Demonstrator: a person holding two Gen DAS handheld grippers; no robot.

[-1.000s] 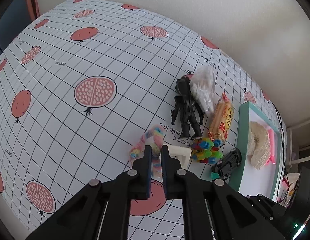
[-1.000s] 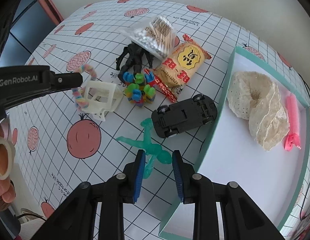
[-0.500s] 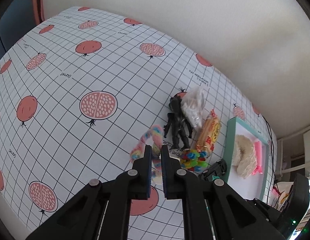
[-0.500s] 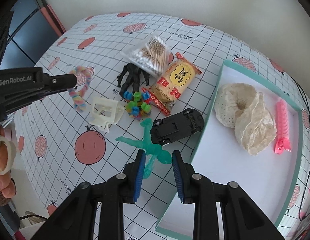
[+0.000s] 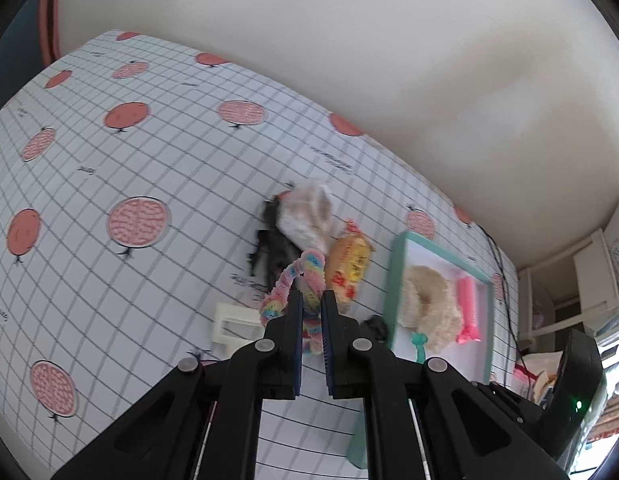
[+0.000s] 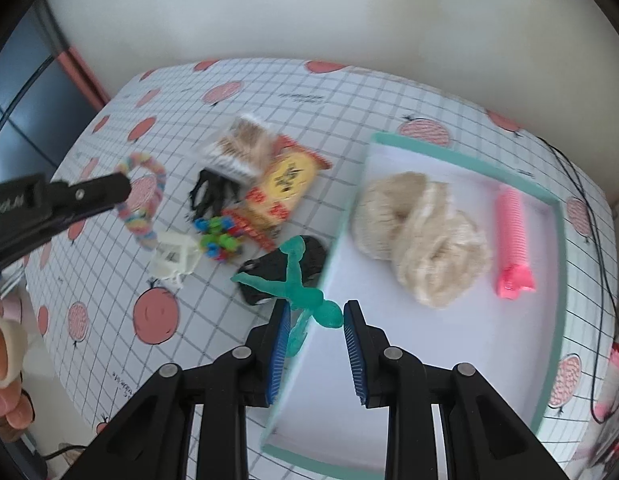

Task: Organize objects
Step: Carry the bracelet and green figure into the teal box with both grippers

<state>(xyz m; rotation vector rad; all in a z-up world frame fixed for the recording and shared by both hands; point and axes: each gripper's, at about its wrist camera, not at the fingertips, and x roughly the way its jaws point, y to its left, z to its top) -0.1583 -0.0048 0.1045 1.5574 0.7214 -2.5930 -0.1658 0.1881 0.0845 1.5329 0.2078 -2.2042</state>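
Item: rainbow loop, pinched between the fingers of your left gripper and hanging clear of the tablecloth, presumably bound for the tray. Item: green figure, lodged between the spread fingers of your right gripper over the tray's near edge; whether they grip it, you cannot tell. Remaining: toy car, snack packet, on the cloth.
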